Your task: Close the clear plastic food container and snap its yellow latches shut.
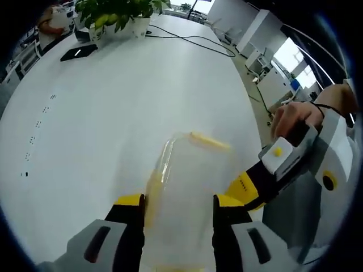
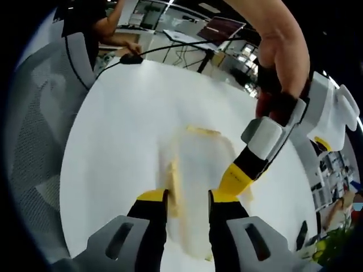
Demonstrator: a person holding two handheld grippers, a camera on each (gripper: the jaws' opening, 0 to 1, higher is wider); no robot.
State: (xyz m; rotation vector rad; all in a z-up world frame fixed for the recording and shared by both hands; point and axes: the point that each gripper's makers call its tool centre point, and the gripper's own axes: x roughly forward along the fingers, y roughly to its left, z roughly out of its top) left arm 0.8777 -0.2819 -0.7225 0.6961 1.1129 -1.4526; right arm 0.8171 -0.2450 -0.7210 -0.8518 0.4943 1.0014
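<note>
The clear plastic container [image 1: 190, 187] lies on the white table [image 1: 85, 124], blurred. One yellow latch [image 1: 210, 141] sits at its far end and another [image 1: 152, 195] along its left side. My left gripper [image 1: 179, 203] has a jaw on each side of the container and is shut on it. The right gripper [image 1: 245, 188] reaches in from the right, its yellow tip against the container's right side. In the right gripper view the container [image 2: 198, 164] runs away from me. My right gripper [image 2: 188, 198] stands over its near end, jaws part open, beside a yellow latch [image 2: 172, 187]. The left gripper [image 2: 238, 177] comes in from the right.
A potted plant [image 1: 116, 20], a dark flat device [image 1: 78, 52] and a black cable [image 1: 193, 39] lie at the table's far end. A grey mesh chair [image 2: 39, 113] stands by the table edge. A person's hand [image 1: 295, 116] holds the right gripper.
</note>
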